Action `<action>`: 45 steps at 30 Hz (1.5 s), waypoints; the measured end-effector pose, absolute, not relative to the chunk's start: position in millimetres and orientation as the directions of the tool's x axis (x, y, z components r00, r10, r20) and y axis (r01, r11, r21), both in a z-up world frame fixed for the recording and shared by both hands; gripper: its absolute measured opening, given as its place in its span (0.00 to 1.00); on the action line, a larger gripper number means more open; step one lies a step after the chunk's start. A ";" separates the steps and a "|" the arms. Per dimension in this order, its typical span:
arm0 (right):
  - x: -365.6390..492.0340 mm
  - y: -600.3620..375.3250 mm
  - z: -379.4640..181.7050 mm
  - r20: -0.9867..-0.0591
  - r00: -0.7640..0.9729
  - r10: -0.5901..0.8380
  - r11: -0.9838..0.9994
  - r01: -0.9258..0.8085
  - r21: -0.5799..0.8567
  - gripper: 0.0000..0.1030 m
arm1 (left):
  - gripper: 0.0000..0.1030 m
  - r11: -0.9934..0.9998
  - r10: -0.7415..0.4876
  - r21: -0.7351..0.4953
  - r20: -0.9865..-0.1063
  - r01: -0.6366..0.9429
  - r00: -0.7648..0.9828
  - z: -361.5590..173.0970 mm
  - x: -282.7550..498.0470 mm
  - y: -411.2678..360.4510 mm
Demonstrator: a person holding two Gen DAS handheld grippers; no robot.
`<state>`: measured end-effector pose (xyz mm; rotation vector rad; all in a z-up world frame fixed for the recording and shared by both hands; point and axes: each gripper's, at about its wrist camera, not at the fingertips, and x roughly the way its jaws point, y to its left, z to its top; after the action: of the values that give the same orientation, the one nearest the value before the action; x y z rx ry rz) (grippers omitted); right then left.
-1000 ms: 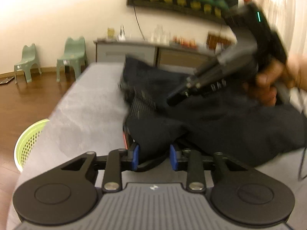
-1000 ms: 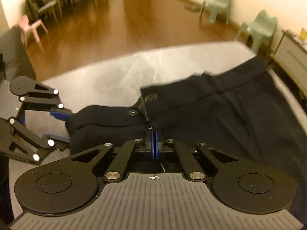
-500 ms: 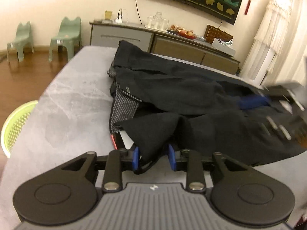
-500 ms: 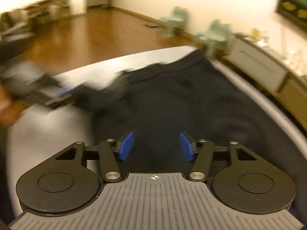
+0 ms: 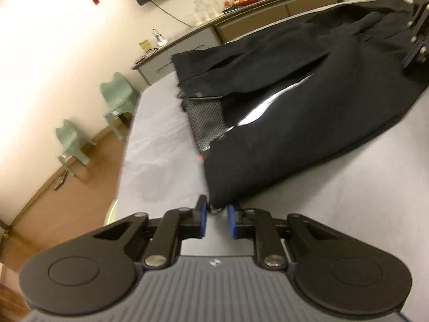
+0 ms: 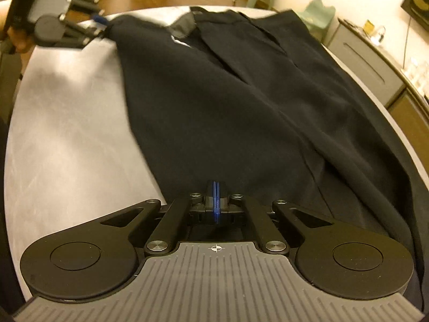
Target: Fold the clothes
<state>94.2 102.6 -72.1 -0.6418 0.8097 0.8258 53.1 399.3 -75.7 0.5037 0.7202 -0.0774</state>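
Black trousers (image 5: 308, 102) lie stretched across the grey table (image 5: 348, 201); their mesh-lined waistband (image 5: 207, 123) is turned open. My left gripper (image 5: 216, 221) holds a corner of the waist end between its blue pads. In the right wrist view the trousers (image 6: 228, 102) run away from me, with the left gripper (image 6: 99, 28) at their far end. My right gripper (image 6: 216, 201) is shut at the near edge of the cloth; whether it pinches the fabric is hidden.
Two green child chairs (image 5: 118, 102) stand by the wall left of the table. A grey sideboard (image 5: 241, 18) with glasses and a fruit plate runs behind it. A green basket rim (image 5: 111, 210) shows on the wooden floor.
The right gripper opened, swung to the far end of the trousers and shut there. The left gripper pulled the waist corner back, and the crumpled cloth now lies stretched out.
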 end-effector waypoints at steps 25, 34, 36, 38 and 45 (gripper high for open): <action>163.0 226.4 -40.1 -0.712 0.412 0.569 0.555 -0.831 -0.038 0.63 | 0.63 0.948 -0.142 -0.300 -0.694 -0.104 0.706 -58.9 82.6 473.6; 192.7 321.4 -68.9 -0.742 0.287 0.605 0.328 -0.940 -0.096 0.64 | 0.63 0.976 -0.094 -0.205 -0.709 -0.076 0.699 -62.1 73.9 466.6; 197.5 331.9 -74.4 -0.764 0.245 0.597 0.281 -0.956 -0.087 0.64 | 0.62 0.983 -0.081 -0.174 -0.716 -0.066 0.693 -63.7 74.5 463.7; 202.1 338.2 -78.0 -0.773 0.211 0.598 0.255 -0.965 -0.065 0.64 | 0.62 0.988 -0.064 -0.141 -0.722 -0.057 0.689 -64.9 74.4 461.9; 196.4 335.2 -84.2 -0.779 0.056 0.624 0.138 -0.990 0.039 0.62 | 0.62 0.994 -0.009 -0.082 -0.724 -0.073 0.690 -63.1 70.8 468.5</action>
<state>196.4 335.2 -84.2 -0.6087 0.7597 1.3459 70.8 468.5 -63.1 -0.1071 0.8094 0.0364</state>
